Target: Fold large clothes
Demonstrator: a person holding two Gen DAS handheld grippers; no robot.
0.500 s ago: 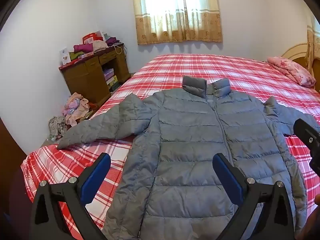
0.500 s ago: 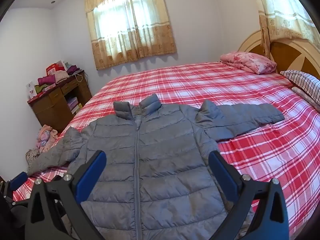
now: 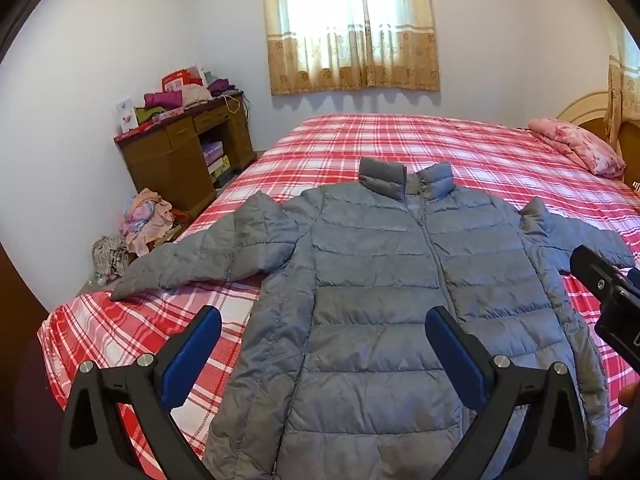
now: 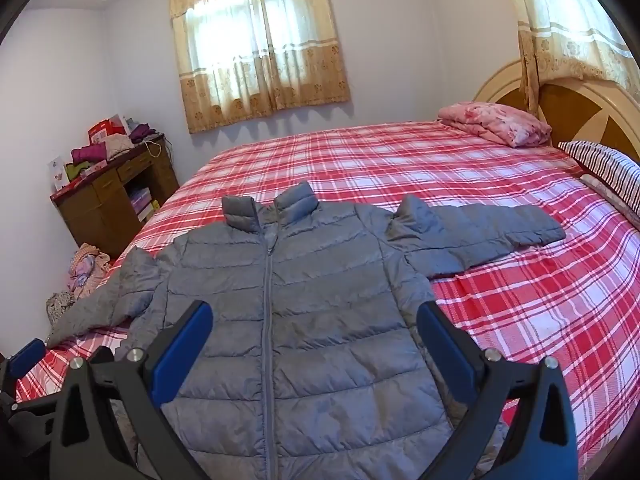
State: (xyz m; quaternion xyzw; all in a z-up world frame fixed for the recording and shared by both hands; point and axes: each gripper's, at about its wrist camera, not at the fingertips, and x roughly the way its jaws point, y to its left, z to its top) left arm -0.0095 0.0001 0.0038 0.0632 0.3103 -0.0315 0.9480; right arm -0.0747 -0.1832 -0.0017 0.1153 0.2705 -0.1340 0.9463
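Observation:
A grey quilted puffer jacket (image 3: 380,280) lies flat, zipped and front up on the red plaid bed (image 3: 380,140), collar away from me, both sleeves spread out sideways. It also shows in the right wrist view (image 4: 280,300). My left gripper (image 3: 322,356) is open and empty, held above the jacket's lower left part. My right gripper (image 4: 314,350) is open and empty above the jacket's lower middle. The right gripper's body (image 3: 608,300) shows at the right edge of the left wrist view. The left gripper's fingertip (image 4: 26,356) shows at the far left of the right wrist view.
A folded pink quilt (image 4: 496,122) and a striped pillow (image 4: 608,168) lie by the wooden headboard (image 4: 576,108). A brown desk (image 3: 184,156) piled with clothes stands left of the bed, with a clothes heap (image 3: 144,220) on the floor.
Both views are nearly the same; the grippers have drifted very slightly. The jacket has not moved.

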